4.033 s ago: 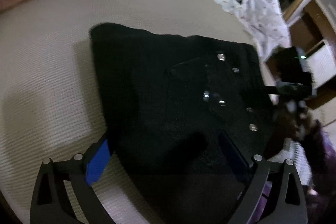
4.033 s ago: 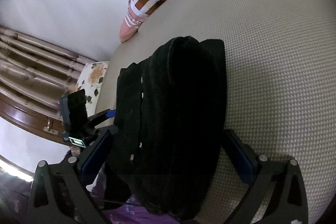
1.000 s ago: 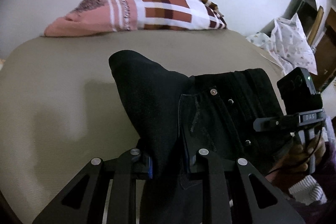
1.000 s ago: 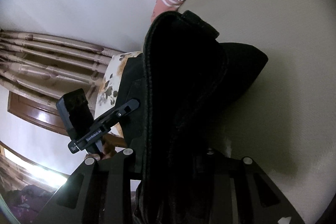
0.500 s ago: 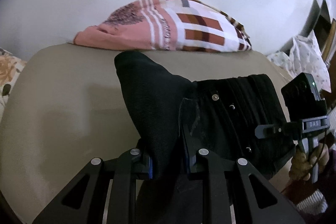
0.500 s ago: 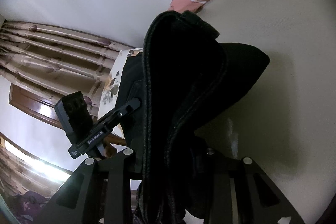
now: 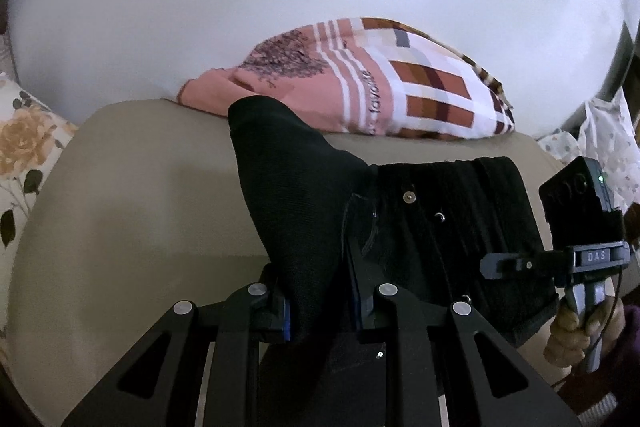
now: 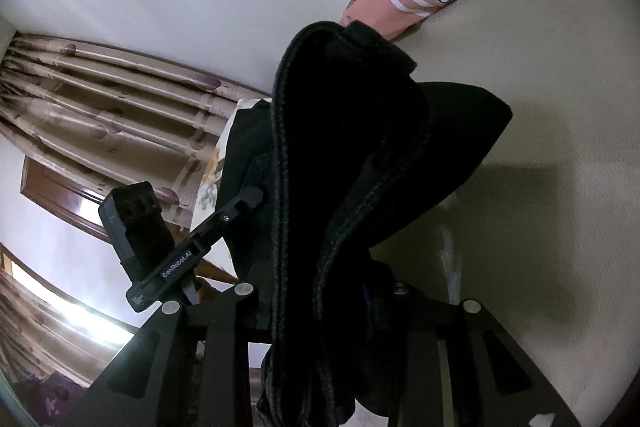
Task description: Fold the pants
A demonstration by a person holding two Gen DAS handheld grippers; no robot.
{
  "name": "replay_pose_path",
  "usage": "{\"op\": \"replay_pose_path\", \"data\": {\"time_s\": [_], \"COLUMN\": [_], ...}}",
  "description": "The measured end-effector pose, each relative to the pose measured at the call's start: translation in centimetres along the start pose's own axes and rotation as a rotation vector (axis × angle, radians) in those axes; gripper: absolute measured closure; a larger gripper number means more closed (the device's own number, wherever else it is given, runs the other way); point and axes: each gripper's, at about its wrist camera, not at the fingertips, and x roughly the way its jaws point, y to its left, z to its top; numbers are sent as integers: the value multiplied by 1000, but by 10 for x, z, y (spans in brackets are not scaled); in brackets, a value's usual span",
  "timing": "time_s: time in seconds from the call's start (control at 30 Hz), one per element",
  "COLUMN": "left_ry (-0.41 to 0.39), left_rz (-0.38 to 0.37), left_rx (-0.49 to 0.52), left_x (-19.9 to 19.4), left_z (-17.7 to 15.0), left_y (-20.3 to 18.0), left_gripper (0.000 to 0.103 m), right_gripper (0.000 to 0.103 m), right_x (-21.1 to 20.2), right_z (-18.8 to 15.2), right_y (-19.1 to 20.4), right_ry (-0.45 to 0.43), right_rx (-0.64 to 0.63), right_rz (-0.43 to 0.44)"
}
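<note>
Black folded pants (image 7: 304,195) hang lifted above the beige bed (image 7: 132,187), held at both sides. My left gripper (image 7: 320,303) is shut on one edge of the bundle, its blue pads pressing the cloth. Metal rivets and a button (image 7: 408,196) show on the part stretching right toward the other gripper (image 7: 576,259), gripped by a hand. In the right wrist view my right gripper (image 8: 320,291) is shut on a thick fold of the pants (image 8: 352,147), whose seamed edge stands up in front of the lens. The left gripper (image 8: 192,251) shows at the left there.
A pink, white and brown patterned pillow (image 7: 360,83) lies at the far edge of the bed against a white wall. A floral cushion (image 7: 20,147) is at the left. Striped curtains (image 8: 100,99) hang beyond the bed. A spotted white cloth (image 7: 600,135) sits at the right.
Both grippers have carried the lifted pants across the bed toward the pillow, which now looks larger and nearer. Both grips stay the same.
</note>
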Motion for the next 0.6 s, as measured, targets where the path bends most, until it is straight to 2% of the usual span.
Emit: {"op": "replay_pose_path", "data": {"time_s": [0.43,0.6], "left_ry": [-39,-42], "left_rz": [39,49], "left_rx": [-33,-37], "left_x": [22,33], "left_z": [42,53], "left_y": [37,49], "left_gripper": [82,82], "right_gripper": [74,74], "right_x": [32,37], "right_z": [51,61], "right_y": [1,-1], "right_ry": [-9,-11], "right_rx": [-35,-43], "right_rz": [7,10]}}
